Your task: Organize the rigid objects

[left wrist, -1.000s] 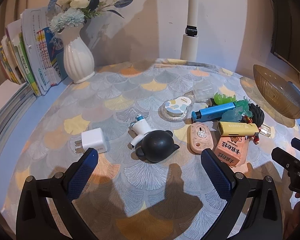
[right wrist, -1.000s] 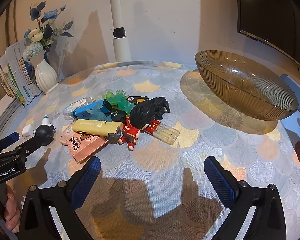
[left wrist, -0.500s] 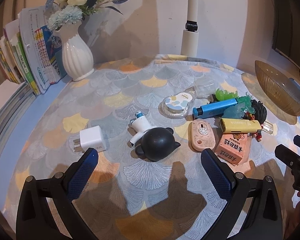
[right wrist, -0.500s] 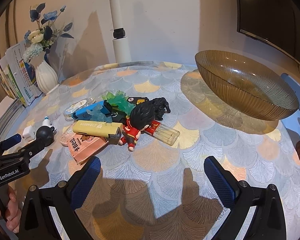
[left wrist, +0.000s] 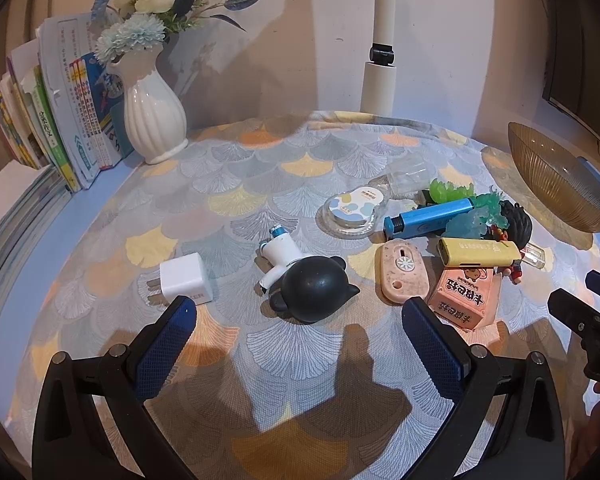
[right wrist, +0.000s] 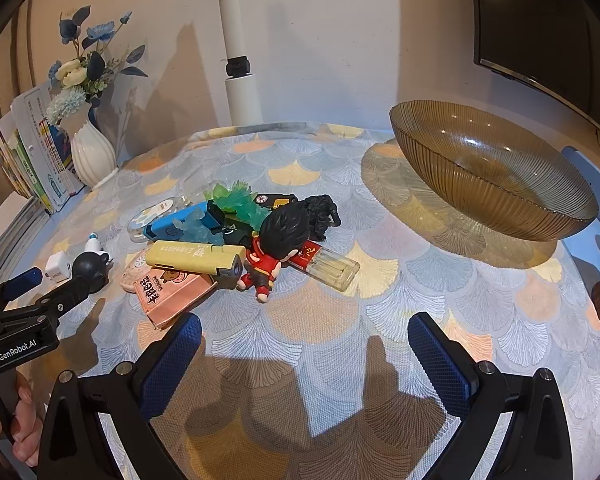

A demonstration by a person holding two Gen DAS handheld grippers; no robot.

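1. While both claws hover low over the worktop point(left wrist: 300, 364), neither one holds anything: the left claw point(left wrist: 300, 328) is spread wide, and so is the right claw point(right wrist: 305, 342).
2. Just ahead of the left claw sits a black round toy point(left wrist: 314, 294), touching a small white-and-blue gadget point(left wrist: 278, 254), with a white charger cube point(left wrist: 182, 282) off to its left.
3. Further right is the messy pile: yellow lighter point(right wrist: 198, 260) lying on a pink box point(right wrist: 172, 292), a blue marker point(left wrist: 428, 218), a red-suited figurine point(right wrist: 276, 248), and green plastic bits point(right wrist: 240, 200).
4. An amber glass bowl point(right wrist: 492, 172) stands well apart on the right, nothing visible inside it.
5. A white vase point(left wrist: 152, 120) with flowers sits at the back left beside books point(left wrist: 60, 120).
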